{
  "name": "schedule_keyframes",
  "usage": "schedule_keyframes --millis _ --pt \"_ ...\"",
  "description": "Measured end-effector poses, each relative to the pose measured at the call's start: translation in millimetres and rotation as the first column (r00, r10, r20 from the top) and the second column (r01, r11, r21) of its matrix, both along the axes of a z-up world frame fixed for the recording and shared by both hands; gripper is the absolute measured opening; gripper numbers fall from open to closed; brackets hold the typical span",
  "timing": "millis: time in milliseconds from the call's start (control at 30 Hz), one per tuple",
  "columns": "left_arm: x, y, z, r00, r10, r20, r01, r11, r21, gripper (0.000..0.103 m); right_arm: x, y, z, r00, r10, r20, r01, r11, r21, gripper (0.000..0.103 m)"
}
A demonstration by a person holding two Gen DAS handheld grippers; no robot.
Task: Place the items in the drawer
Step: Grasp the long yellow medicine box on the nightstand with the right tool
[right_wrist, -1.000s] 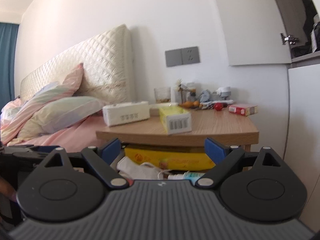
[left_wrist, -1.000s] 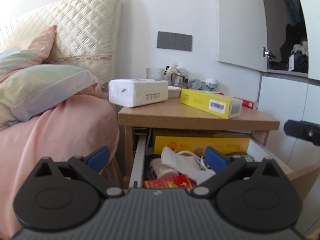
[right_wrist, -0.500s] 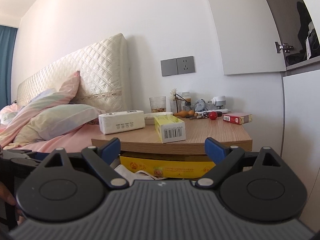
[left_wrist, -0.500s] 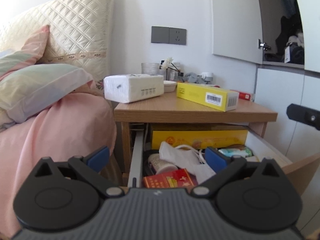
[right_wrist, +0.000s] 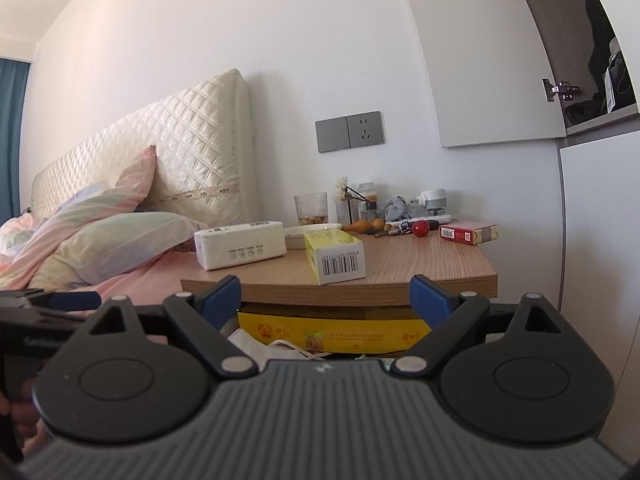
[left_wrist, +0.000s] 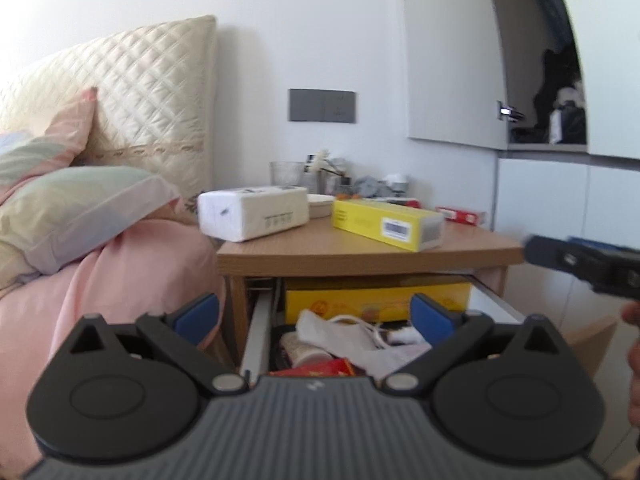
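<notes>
A wooden nightstand [left_wrist: 320, 254] [right_wrist: 420, 264] carries a white tissue pack [left_wrist: 252, 218] [right_wrist: 240, 244], a long yellow box [left_wrist: 384, 224] [right_wrist: 336, 256] and a red packet [left_wrist: 464, 214] [right_wrist: 468, 234]. Its drawer [left_wrist: 256, 328] stands pulled out, crammed with a yellow carton [left_wrist: 376, 298] [right_wrist: 332, 334], white cloth [left_wrist: 340, 336] and a red box [left_wrist: 316, 368]. My left gripper [left_wrist: 316, 314] hangs open and empty in front of the drawer. My right gripper [right_wrist: 326, 294] is open and empty too, level with the tabletop edge, in line with the yellow box.
A bed with pink bedding [left_wrist: 100, 292], pillows [right_wrist: 120, 236] and a quilted headboard [left_wrist: 152, 108] lies left of the nightstand. Glass [right_wrist: 311, 208], bottles, keys and a red ball [right_wrist: 420, 229] crowd the tabletop's back. White cabinets [right_wrist: 600, 240] rise on the right.
Both grippers rose and pulled back a little, so less of the drawer's inside shows. The right gripper's body came further into the left wrist view. Both stay open.
</notes>
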State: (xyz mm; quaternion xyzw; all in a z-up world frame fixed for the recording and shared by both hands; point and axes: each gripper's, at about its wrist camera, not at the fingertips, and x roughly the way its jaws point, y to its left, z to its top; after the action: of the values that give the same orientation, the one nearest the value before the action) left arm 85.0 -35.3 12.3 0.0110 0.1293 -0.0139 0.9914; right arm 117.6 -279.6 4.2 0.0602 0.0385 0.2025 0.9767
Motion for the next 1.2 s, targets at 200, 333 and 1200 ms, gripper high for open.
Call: schedule_keyframes --millis 200,333,1200 --pt "-14.6 7.9 0.3 1.0 0.025 -0.002 -0.025 0.998 -0.058 0.102 1.9 3.3 -1.1 1.0 0.03 -0.003 -0.03 1.0 0.001 0.093" --pt "-22.0 13.9 -0.5 1.0 0.022 0.011 -0.021 0.998 -0.055 0.102 2.7 2.8 -0.8 0.999 0.041 0.007 -0.041 0.999 -0.002 0.093" --pt "-40.1 9.3 -2.4 0.998 -0.048 0.032 0.05 0.998 -0.042 0.103 223.3 60.4 79.6 0.912 0.107 -0.396 -0.159 0.982 -0.1 0.092"
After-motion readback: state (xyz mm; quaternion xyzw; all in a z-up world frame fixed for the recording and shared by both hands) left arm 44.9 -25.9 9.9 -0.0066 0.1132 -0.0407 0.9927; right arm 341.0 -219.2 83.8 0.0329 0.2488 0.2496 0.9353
